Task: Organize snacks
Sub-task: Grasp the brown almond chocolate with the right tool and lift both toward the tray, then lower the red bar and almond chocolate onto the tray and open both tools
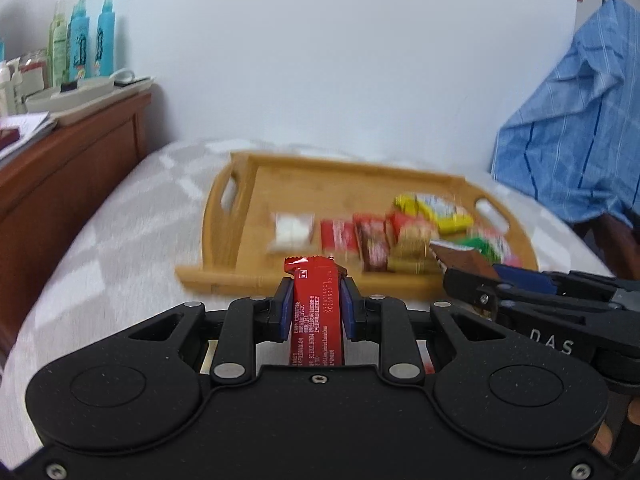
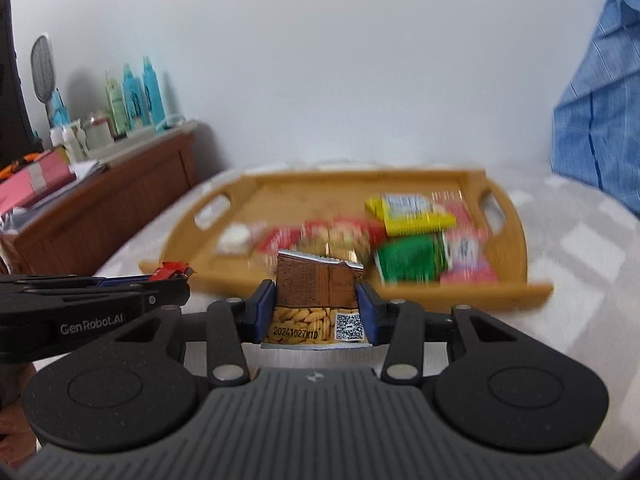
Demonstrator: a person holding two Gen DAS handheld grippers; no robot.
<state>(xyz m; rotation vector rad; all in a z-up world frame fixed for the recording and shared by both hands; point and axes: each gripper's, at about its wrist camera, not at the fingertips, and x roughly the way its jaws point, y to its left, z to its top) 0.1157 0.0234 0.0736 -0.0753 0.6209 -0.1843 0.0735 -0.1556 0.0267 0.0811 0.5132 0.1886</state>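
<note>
My left gripper (image 1: 316,286) is shut on a narrow red snack bar (image 1: 316,312) that stands up between its blue pads. My right gripper (image 2: 316,292) is shut on a brown snack packet (image 2: 316,304) with a peanut picture and a QR code. Both hang just in front of a bamboo tray (image 1: 240,196) on a grey-and-white cloth. Several packets lie in the tray: a white one (image 1: 290,232), red ones (image 1: 338,234), a yellow one (image 2: 408,210), a green one (image 2: 412,258) and a pink one (image 2: 466,256). The right gripper (image 1: 476,272) enters the left wrist view from the right, the left gripper (image 2: 176,274) the right wrist view from the left.
A brown wooden cabinet (image 1: 68,172) stands to the left with blue and green bottles (image 1: 82,40), a white dish and papers on top. A blue striped cloth (image 1: 572,120) hangs at the right. A white wall lies behind the tray.
</note>
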